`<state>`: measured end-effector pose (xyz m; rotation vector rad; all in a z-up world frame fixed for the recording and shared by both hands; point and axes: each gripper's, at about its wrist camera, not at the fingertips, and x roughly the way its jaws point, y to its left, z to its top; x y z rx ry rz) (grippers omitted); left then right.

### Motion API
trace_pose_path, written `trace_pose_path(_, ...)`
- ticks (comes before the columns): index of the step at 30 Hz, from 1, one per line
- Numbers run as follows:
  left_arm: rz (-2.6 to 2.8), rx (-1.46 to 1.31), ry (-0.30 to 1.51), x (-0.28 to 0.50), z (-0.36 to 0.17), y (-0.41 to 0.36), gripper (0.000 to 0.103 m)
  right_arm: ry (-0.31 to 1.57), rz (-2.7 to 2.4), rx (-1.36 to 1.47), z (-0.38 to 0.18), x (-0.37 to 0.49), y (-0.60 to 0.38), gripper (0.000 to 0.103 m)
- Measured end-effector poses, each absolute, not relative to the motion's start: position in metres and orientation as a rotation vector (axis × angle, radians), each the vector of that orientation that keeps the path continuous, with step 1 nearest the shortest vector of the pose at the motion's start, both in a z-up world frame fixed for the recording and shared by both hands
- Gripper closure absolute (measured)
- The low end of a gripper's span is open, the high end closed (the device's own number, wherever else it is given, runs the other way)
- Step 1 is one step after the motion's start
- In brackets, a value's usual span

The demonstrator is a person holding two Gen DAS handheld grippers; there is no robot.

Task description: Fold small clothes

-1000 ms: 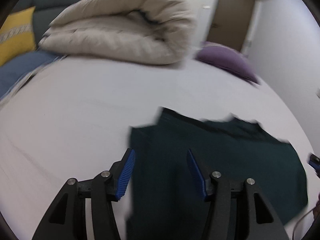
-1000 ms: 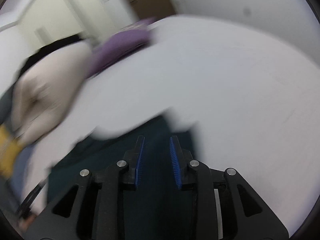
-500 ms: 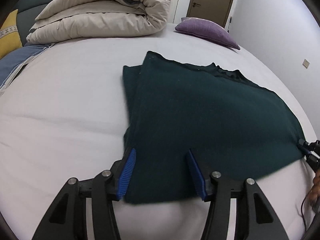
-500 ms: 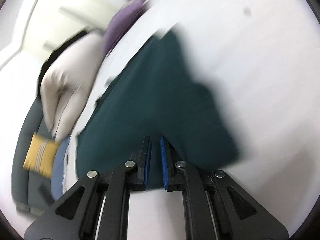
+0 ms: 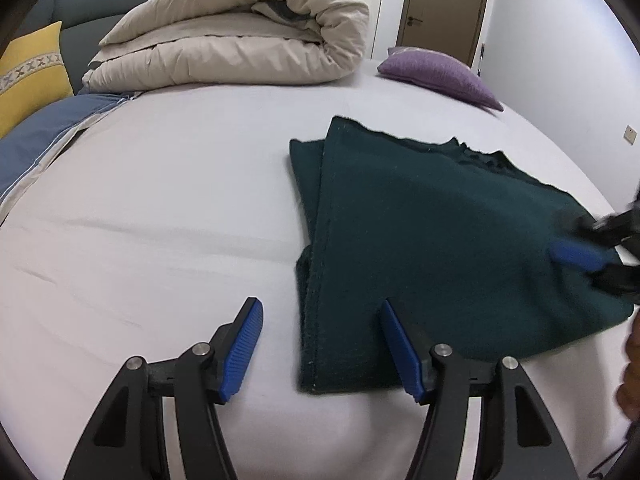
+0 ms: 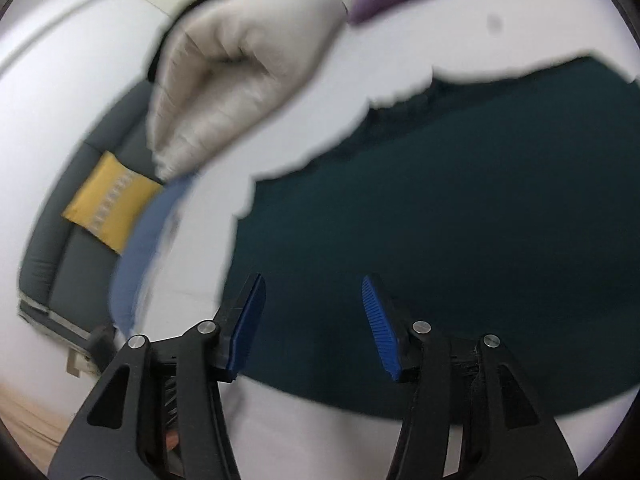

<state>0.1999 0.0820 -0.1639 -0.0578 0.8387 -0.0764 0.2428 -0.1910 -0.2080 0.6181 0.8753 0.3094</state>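
Since half a second ago my right gripper [image 6: 314, 322] has let go and spread wide over the dark green garment [image 5: 432, 240], holding nothing. My left gripper [image 5: 320, 344] hangs wide apart and empty, straddling the garment's near left edge. It lies folded flat on the white bed [image 5: 160, 208], well apart from the rolled duvet [image 5: 240, 36].

Left wrist view looks low across the bed toward the rolled duvet [image 5: 240, 36]. Right wrist view, blurred, hovers close over the dark green garment [image 6: 460, 220]; both views show it.
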Motion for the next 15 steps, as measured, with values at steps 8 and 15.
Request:
trace_pose_path(8,-0.061,-0.043,0.850,0.203,-0.166,0.079,0.038,0.804,0.204,0.788,-0.249,0.243,-0.263,0.056)
trace_pose_path(15,-0.047,-0.025,0.842,0.203,-0.164,0.078,0.038,0.645,-0.093,0.906,-0.227,0.174,-0.381,0.050)
